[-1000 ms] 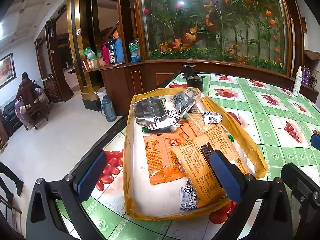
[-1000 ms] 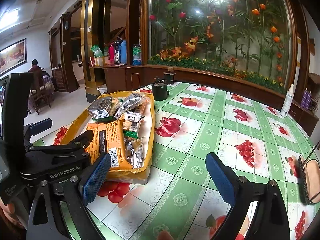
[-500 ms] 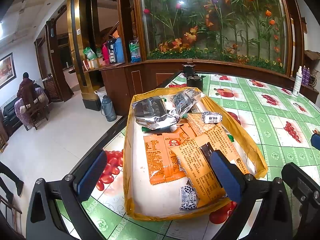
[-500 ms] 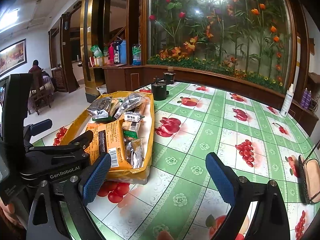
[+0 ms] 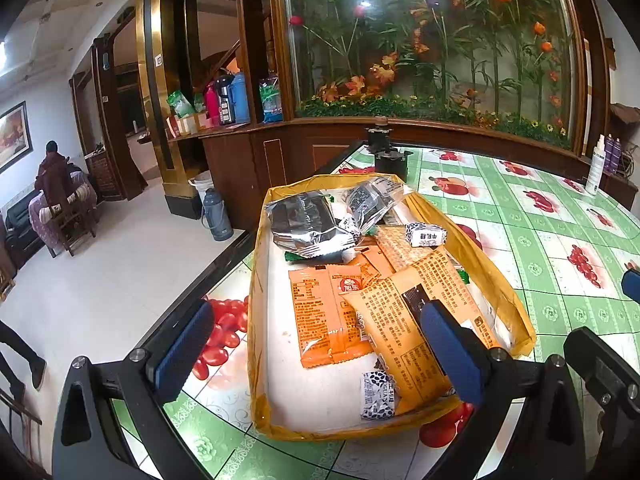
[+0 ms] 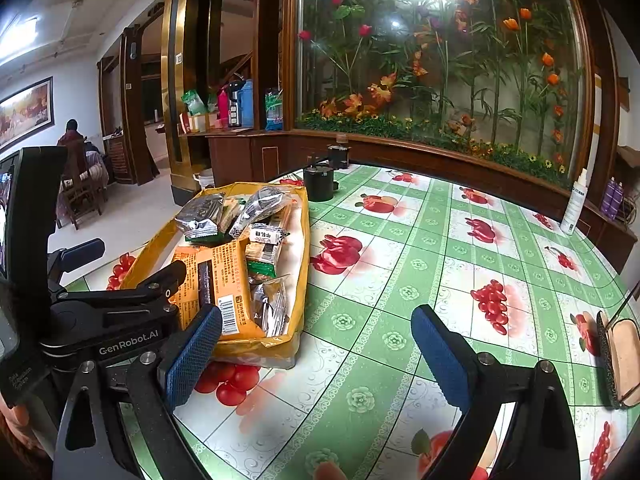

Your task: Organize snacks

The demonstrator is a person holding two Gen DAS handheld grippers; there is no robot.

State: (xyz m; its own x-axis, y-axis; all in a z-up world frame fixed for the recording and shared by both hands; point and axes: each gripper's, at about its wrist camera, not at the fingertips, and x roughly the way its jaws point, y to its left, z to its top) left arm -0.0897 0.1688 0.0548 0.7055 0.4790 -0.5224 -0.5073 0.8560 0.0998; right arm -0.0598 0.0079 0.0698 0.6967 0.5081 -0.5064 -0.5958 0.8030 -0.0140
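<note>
A yellow bag (image 5: 516, 312) laid flat like a tray holds several snack packets: orange packets (image 5: 320, 312), a silver foil packet (image 5: 304, 224), a clear dark packet (image 5: 372, 196) and a small white candy (image 5: 426, 235). The bag also shows in the right wrist view (image 6: 302, 236). My left gripper (image 5: 316, 352) is open and empty, just in front of the bag's near end. My right gripper (image 6: 316, 356) is open and empty over the tablecloth, right of the bag. The left gripper's body shows at the left in the right wrist view (image 6: 112, 312).
The table has a green fruit-print cloth (image 6: 420, 264). A black pot (image 6: 318, 182) stands behind the bag. A white spray bottle (image 6: 574, 204) stands at the far right edge. A brown case (image 6: 622, 360) lies at the right. The table's left edge drops to the floor (image 5: 100, 280).
</note>
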